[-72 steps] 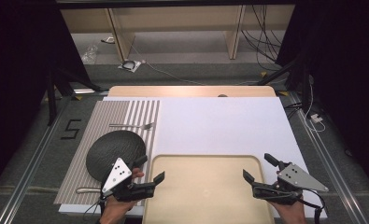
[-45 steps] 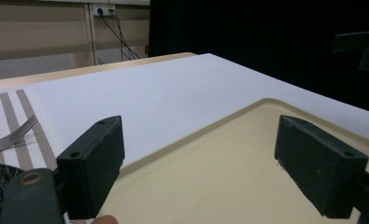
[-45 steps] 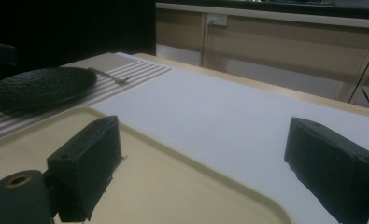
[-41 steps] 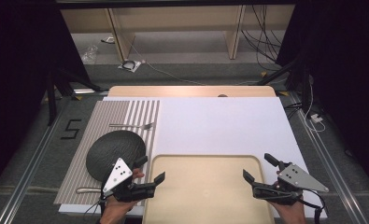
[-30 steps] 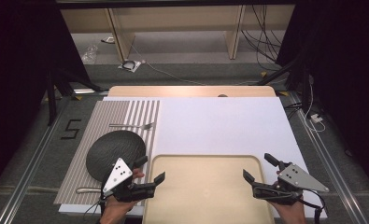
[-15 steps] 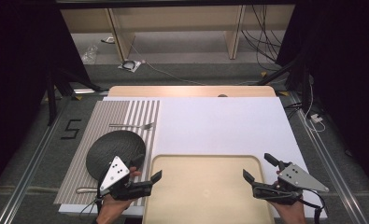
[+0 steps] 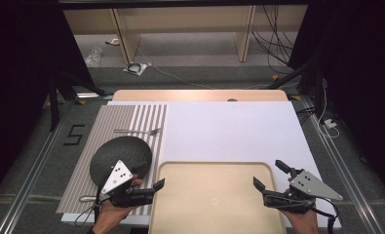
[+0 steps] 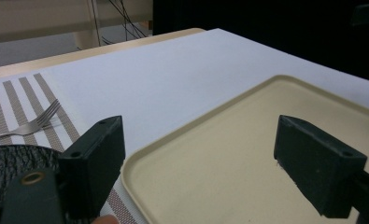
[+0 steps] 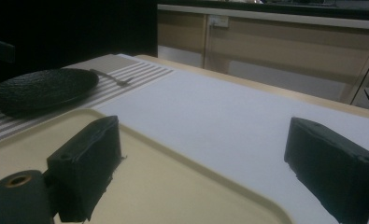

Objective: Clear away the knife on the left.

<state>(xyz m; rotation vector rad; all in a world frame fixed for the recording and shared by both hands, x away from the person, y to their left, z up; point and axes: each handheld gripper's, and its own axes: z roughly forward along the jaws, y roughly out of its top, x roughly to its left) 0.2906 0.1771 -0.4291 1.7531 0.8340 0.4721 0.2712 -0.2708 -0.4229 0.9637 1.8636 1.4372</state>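
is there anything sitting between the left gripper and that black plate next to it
Nothing visible does. The left gripper is open at the beige tray's near-left corner, and the black plate lies just beside it on the striped placemat. The fork lies beyond the plate, out of the way.

A beige tray [image 7: 214, 195] lies flat and empty at the table's 6 o'clock edge, rim raised, corners rounded. At its 10 o'clock a dark, textured round plate [image 7: 121, 155] rests on the striped mat, just beside the tray's corner, right side up and bare.
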